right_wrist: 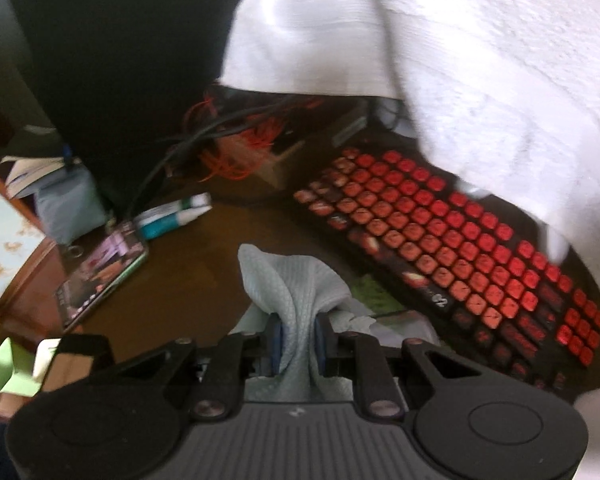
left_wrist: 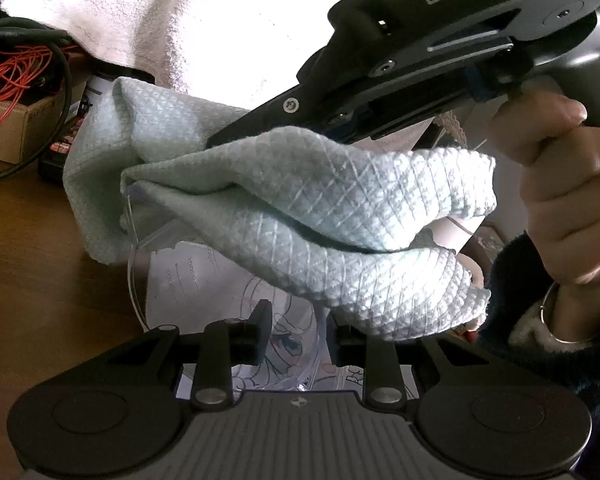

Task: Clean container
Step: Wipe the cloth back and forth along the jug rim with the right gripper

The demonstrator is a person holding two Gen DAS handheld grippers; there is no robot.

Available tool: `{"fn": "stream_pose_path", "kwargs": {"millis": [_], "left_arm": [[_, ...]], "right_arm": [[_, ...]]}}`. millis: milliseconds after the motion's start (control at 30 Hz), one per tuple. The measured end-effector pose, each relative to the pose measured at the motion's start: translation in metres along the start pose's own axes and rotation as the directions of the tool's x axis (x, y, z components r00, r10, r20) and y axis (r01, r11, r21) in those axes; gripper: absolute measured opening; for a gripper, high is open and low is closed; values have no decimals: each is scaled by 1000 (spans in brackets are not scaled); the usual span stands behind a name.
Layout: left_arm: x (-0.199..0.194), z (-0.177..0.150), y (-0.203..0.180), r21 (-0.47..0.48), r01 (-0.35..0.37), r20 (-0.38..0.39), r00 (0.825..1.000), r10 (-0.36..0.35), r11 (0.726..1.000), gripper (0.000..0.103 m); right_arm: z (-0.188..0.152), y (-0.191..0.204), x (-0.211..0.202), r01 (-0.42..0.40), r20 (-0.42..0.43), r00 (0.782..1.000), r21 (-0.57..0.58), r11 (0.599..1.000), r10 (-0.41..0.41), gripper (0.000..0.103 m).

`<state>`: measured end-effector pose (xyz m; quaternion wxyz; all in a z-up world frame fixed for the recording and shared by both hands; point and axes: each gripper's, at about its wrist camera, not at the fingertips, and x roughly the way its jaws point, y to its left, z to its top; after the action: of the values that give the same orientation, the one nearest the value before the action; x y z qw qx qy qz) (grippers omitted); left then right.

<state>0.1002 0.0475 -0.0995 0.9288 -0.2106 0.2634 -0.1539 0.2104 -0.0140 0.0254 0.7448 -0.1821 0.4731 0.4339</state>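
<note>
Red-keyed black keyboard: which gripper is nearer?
Right. The right gripper, shut on the pale green waffle cloth, hangs just beside the keyboard; the left gripper sits behind the cloth, farther off.

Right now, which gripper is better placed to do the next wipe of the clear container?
Right, probably. The right gripper is shut on the pale green cloth, which is draped over the clear container. The left gripper appears to grip the container wall, steadying it.

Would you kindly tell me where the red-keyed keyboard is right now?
In the right wrist view, the red-keyed keyboard lies on the brown desk, right of the pale cloth, partly under a white towel.
</note>
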Motion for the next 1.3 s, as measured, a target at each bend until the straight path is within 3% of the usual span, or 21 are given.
{"fn": "stream_pose_path", "kwargs": {"millis": [167,333,500,633,1000,1300], "left_arm": [[0,0,0,-1,0,0,1000,0,1000,27],[-1,0,-1,-1,-1,1,1000,1,1000,27],[-1,1,-2,-2,0,1,1000,0,1000,27],[0,0,-2,-4,0,1,1000,0,1000,27],[0,1,-3,-3,0,0,1000,0,1000,27],[-1,1,-3,-2,1,-2,1000,-1,1000,27]], "right_arm": [[0,2,1,8,1,1000,-10,1000,-8,16],[1,0,2,138,24,990,4,990,-138,16],[3,-10,2,164,18,986,26,986,-164,16],[5,-22,3,235,22,971,63,970,-237,16],[7,-37,3,229,8,973,118,966,-231,16],[1,-6,2,95,8,995,12,995,-95,16]]}}
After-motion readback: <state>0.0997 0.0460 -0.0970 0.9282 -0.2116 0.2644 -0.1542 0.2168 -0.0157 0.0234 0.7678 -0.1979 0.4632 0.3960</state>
